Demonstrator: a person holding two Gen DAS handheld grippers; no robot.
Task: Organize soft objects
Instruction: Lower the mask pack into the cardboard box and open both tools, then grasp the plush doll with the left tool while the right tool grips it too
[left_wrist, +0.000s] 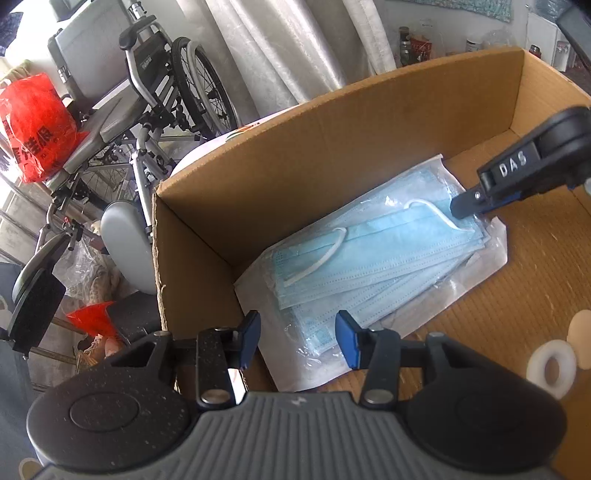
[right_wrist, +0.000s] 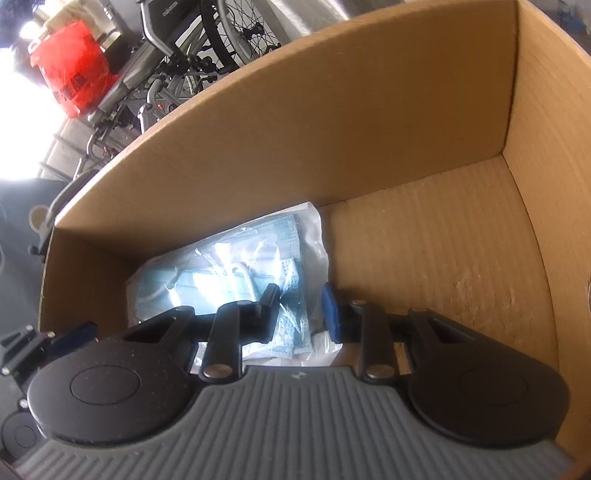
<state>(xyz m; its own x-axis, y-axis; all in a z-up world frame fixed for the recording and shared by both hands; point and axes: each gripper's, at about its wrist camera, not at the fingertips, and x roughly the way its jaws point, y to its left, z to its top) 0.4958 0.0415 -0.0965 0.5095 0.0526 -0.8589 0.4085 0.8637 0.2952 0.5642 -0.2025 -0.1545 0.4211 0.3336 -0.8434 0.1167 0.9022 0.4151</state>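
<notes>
A clear plastic pack of light blue face masks (left_wrist: 373, 254) lies flat on the floor of an open cardboard box (left_wrist: 295, 155), in its left corner. My left gripper (left_wrist: 297, 338) is open and empty, hovering just over the pack's near end by the box's left wall. My right gripper (right_wrist: 301, 304) is open, low inside the box over the pack's (right_wrist: 236, 280) other end; its fingers straddle the pack's edge. In the left wrist view the right gripper's fingertip (left_wrist: 467, 205) touches the pack's far end.
The box's brown walls (right_wrist: 332, 122) rise on the far, left and right sides, with bare box floor (right_wrist: 436, 266) to the right of the pack. A wheelchair (left_wrist: 147, 122) and a red bag (left_wrist: 33, 125) stand outside. White and beige rings (left_wrist: 554, 365) lie at the right.
</notes>
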